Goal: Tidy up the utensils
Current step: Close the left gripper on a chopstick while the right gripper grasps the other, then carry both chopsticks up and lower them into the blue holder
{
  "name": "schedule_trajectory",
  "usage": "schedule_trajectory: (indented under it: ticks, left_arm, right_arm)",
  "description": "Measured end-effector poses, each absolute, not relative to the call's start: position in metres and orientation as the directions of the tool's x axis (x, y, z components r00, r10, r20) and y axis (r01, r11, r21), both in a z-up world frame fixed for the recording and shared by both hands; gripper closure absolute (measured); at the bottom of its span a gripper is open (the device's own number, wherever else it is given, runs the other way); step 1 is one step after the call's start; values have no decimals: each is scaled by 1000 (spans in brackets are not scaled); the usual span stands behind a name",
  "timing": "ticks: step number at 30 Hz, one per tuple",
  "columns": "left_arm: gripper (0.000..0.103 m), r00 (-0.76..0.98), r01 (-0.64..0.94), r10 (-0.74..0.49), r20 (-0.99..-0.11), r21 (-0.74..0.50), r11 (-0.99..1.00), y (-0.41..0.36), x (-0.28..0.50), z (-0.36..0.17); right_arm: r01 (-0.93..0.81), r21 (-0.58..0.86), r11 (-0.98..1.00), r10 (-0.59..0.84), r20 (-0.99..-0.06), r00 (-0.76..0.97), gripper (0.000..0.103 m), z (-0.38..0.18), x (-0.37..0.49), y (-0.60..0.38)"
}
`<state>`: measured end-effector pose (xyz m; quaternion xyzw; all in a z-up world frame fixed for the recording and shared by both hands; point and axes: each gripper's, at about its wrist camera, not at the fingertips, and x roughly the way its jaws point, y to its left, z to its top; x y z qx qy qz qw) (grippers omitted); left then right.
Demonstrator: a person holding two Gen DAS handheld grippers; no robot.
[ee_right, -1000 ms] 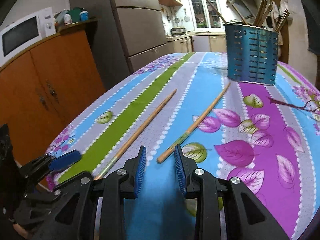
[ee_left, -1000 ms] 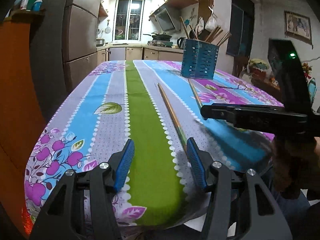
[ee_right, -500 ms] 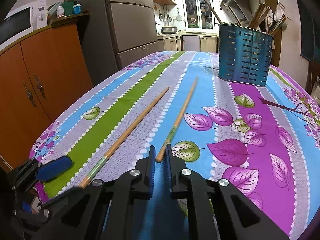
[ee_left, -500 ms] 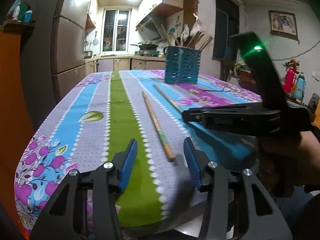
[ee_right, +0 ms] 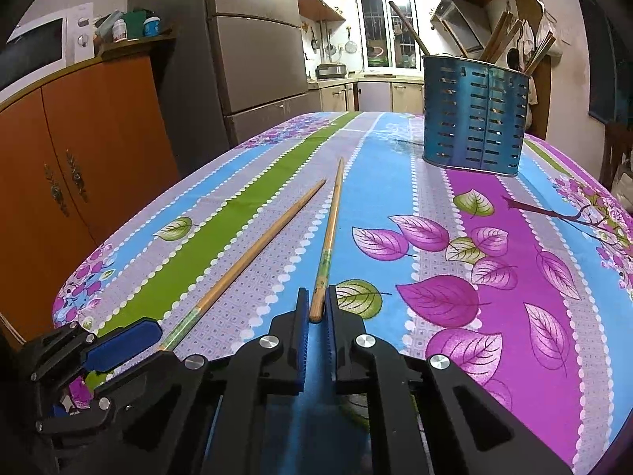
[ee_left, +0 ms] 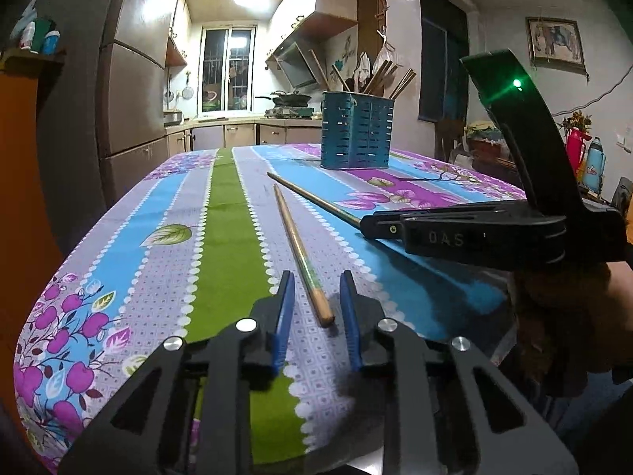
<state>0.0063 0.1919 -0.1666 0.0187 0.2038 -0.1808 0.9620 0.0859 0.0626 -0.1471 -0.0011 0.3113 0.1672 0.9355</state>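
Note:
Two wooden chopsticks lie lengthwise on the flowered tablecloth (ee_left: 166, 277). The thick near end of the left chopstick (ee_left: 300, 253) lies between the blue pads of my left gripper (ee_left: 316, 289). Those jaws are closing, with a gap still showing on each side of the stick. In the right wrist view, one blue pad (ee_right: 122, 342) of that gripper sits beside that chopstick (ee_right: 253, 253). My right gripper (ee_right: 316, 297) is shut on the near end of the right chopstick (ee_right: 330, 233). A blue slotted utensil holder (ee_right: 474, 118), also (ee_left: 356, 134), stands at the far end with several sticks in it.
The table's rounded near edge runs just under both grippers. An orange cabinet (ee_right: 79, 166) with a microwave (ee_right: 35, 47) on it and a grey fridge (ee_right: 253, 51) stand to the left. A person's hand (ee_left: 561, 316) holds the right gripper (ee_left: 474, 233).
My left gripper moved up to the left chopstick's near end and its jaws narrowed around it. The right gripper's jaws went from apart to shut on the right chopstick's end.

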Motion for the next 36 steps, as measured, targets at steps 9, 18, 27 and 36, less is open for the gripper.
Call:
schedule_trajectory:
  ticks: [9,18,27,36]
  left_arm:
    - [94,879,319,-309,-364,-33,947,190,0,-172]
    - [98,895,301,-284,-345,-4,954,188,-3,-155]
    - [98,927,320,-299,-225,62,945,176,-3,-93]
    - [98,928,362,-352,-124,73,929,158,34,-23]
  right_arm:
    - [-308,113,945,314,-581,751,95,-147,87,60]
    - [-297,136,945,323,-531,783,95,-130,72,34]
    - [-286,67,956,290,-368,883,95,-62,30,-29]
    - [-309,6,951,303,-212,929,95,12,26,-70]
